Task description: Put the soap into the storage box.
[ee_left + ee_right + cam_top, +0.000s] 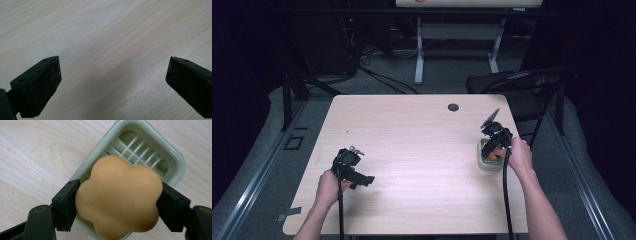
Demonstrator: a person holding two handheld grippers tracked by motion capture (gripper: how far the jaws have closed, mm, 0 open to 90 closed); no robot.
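Near the left edge of the table (412, 150) we hold the left tool (113, 82) low over bare wood, its jaws spread wide with nothing between them. Farther off, by the right edge, our right tool (117, 202) is clamped on a flower-shaped orange soap (117, 197), held just above a pale green slatted soap dish (172, 157).

The table (412, 150) is pale wood with fine, wavy grain lines. On it sits a pale green dish (160, 152) with a ribbed grid floor of the same green, and over it a flower-shaped soap (117, 195) in plain peach-orange. Both grippers, the left gripper (362, 179) and the right gripper (493, 146), are matte black. A small dark round grommet (453, 107) marks the tabletop. The floor (447, 75) is grey.
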